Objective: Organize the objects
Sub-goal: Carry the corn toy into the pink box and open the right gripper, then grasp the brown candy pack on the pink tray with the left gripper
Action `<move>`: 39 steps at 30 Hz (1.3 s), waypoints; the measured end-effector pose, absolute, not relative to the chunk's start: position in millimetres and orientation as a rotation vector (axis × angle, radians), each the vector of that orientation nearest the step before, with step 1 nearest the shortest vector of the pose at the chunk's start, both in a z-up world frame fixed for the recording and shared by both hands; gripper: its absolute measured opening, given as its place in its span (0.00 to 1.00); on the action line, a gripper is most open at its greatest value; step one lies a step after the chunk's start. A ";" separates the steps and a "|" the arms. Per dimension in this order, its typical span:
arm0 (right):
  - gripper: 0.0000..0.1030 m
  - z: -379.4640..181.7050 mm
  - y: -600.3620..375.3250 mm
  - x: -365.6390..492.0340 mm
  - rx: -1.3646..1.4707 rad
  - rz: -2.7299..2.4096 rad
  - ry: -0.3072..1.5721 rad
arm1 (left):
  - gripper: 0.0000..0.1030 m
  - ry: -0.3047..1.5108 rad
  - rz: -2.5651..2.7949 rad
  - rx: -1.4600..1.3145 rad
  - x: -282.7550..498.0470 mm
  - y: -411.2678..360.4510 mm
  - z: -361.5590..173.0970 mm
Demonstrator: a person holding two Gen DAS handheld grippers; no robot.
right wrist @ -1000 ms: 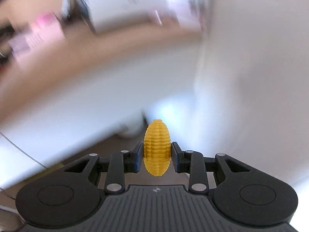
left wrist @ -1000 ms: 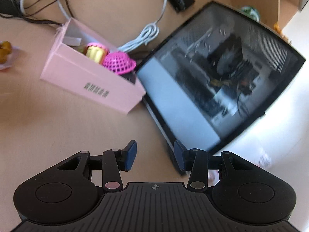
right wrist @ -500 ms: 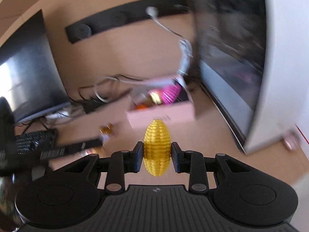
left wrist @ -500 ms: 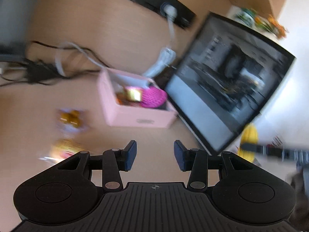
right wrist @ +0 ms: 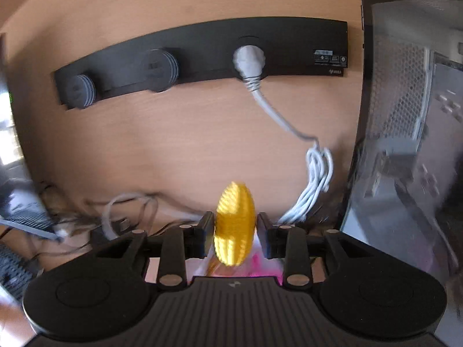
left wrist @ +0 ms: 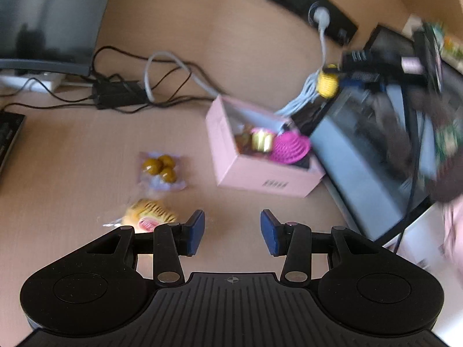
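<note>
My right gripper [right wrist: 235,235] is shut on a yellow ribbed corn cob [right wrist: 235,224] and holds it above the pink box; the cob also shows in the left wrist view [left wrist: 327,84], up beyond the box. The open pink box [left wrist: 260,175] holds a magenta basket [left wrist: 290,147] and a small gold and pink item [left wrist: 262,140]. My left gripper [left wrist: 233,231] is open and empty over the desk in front of the box. A clear packet of brown balls [left wrist: 160,166] and a yellow striped packet [left wrist: 149,217] lie on the desk to its left.
A glass-sided computer case [left wrist: 376,156] stands right of the box. A black power strip [right wrist: 202,57] with a white cable [right wrist: 315,173] is on the back wall. A monitor [left wrist: 49,20], black cables [left wrist: 115,95] and a keyboard corner [left wrist: 8,133] are at the left.
My right gripper carried the corn in over the pink box and closer to the back wall. My left gripper pulled back and swung left, so the packets came into view.
</note>
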State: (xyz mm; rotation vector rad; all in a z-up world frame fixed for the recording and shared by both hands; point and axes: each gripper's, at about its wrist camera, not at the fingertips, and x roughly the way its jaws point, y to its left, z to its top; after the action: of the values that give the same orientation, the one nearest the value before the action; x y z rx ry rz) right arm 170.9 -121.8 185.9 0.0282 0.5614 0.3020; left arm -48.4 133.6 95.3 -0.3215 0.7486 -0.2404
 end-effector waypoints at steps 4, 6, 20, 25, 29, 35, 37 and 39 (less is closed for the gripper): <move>0.61 174.6 -135.3 175.3 0.130 0.354 0.574 | 0.45 0.799 -0.082 -0.329 -48.5 138.7 78.6; 0.61 163.6 -136.5 169.2 0.130 0.385 0.584 | 0.45 0.833 -0.021 -0.335 -49.4 142.1 69.1; 0.95 83.4 -94.8 11.2 -0.178 0.472 0.728 | 0.45 0.852 -0.069 -0.280 -31.6 159.0 63.9; 0.97 66.0 -81.6 -16.7 -0.228 0.406 0.757 | 0.45 0.809 -0.102 -0.315 11.4 170.1 79.6; 0.98 67.6 -78.6 -42.9 -0.285 0.401 0.712 | 0.45 0.861 -0.104 -0.251 59.5 161.3 64.8; 1.00 56.2 -93.8 -62.7 -0.331 0.360 0.720 | 0.45 0.911 -0.075 -0.150 103.0 139.4 38.9; 1.00 51.7 -101.5 -62.1 -0.318 0.338 0.740 | 0.48 0.934 -0.051 -0.106 111.5 132.1 28.9; 1.00 48.2 -110.8 -60.3 -0.292 0.314 0.763 | 0.55 0.936 -0.044 -0.072 116.7 126.5 21.3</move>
State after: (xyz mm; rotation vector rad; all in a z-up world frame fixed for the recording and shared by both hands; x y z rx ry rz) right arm -60.3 -110.8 48.2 -0.2922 0.7632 0.3140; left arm 116.7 126.5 21.3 -0.0717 0.9360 -0.0438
